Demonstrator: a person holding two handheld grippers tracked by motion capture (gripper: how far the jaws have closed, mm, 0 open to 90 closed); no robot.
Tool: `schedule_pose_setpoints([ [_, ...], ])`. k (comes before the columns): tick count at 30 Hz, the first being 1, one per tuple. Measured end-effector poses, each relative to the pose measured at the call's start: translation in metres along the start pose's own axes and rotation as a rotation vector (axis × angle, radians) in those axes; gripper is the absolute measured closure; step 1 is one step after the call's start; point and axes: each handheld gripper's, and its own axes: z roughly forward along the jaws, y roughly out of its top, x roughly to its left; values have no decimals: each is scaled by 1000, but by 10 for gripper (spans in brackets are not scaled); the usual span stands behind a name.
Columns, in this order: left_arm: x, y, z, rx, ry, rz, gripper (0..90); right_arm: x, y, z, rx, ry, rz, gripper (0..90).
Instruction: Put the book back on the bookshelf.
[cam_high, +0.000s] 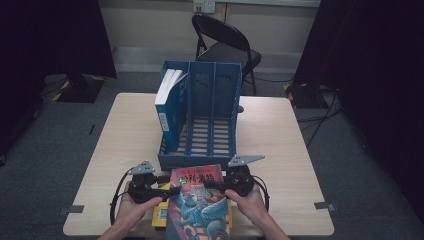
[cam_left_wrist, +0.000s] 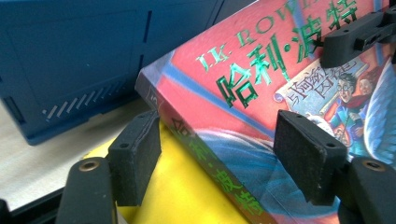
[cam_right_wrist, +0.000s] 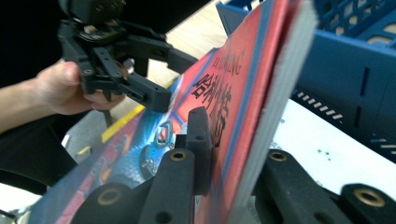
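**Two grippers on one thick paperback**

Fingers of my right gripper (cam_right_wrist: 219, 154) pinch the red book (cam_high: 202, 200) by its page edge; my left gripper (cam_left_wrist: 217, 158) stands spread around the spine, pads apart from it. It sits near the blue file rack (cam_high: 200, 115), over something yellow (cam_left_wrist: 187, 196). I judge it heavy, glossy, slippery: grip deep.

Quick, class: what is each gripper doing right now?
Left gripper: open, jaws straddling the red book's spine edge.
Right gripper: shut on the red book's page edge.
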Motion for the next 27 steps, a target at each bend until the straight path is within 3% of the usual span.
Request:
schedule_pose_setpoints([
  [14,-1,3,6,16,-91,-59,297,8,2,-7,-47,20,-16,819],
  [21,-4,5,1,34,-71,-90,325,10,3,-4,-39,-2,-11,835],
  [27,-1,6,-2,20,-100,-105,364,14,5,-2,-41,-23,-13,848],
])
